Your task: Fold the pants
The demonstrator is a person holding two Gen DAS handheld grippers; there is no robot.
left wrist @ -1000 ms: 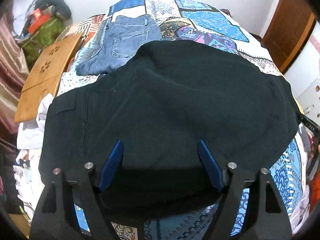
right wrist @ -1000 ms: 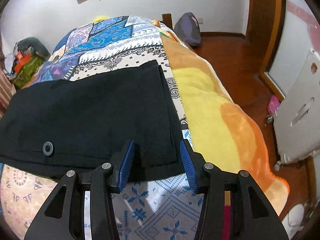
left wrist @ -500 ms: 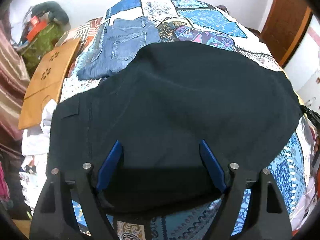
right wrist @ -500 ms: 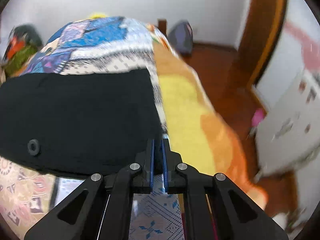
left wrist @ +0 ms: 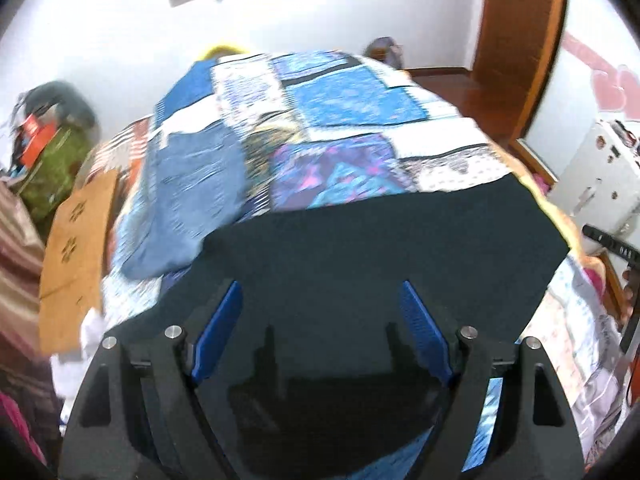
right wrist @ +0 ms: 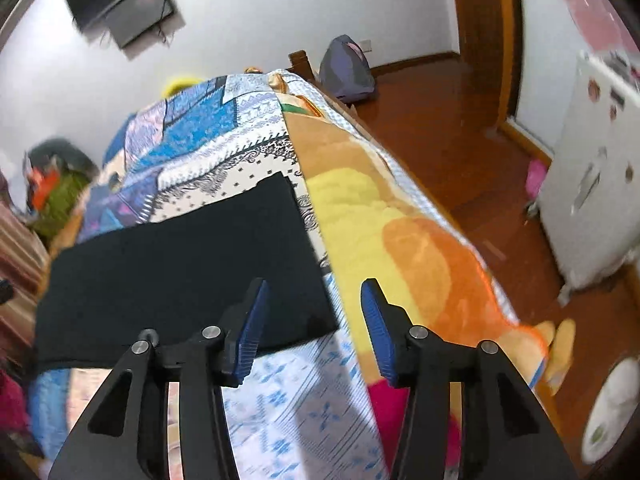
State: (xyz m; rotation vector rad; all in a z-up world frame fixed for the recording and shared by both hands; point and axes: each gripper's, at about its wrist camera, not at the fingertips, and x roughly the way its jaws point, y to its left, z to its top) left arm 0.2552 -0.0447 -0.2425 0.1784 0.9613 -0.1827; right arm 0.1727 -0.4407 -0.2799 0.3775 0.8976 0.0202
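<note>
Black pants (left wrist: 380, 248), blue patchwork bedspread (left wrist: 352, 100)

- Bed (left wrist: 348, 96) carried everything; top covered by a patchwork spread (right wrist: 192, 128) in blues, whites and purple.
- Black pants (left wrist: 380, 248) lay flat across the near part of the spread, one straight edge running along the bed's right side.
- Blue jeans (left wrist: 192, 200) lay on the spread beyond the black pair, toward the left; black fabric overlapped their near corner.
- Yellow-and-orange blanket (right wrist: 384, 232) draped the bed's right side, just beside the pants' edge.
- Tan board (left wrist: 76, 248) with cut-outs sat at the left edge.
</note>
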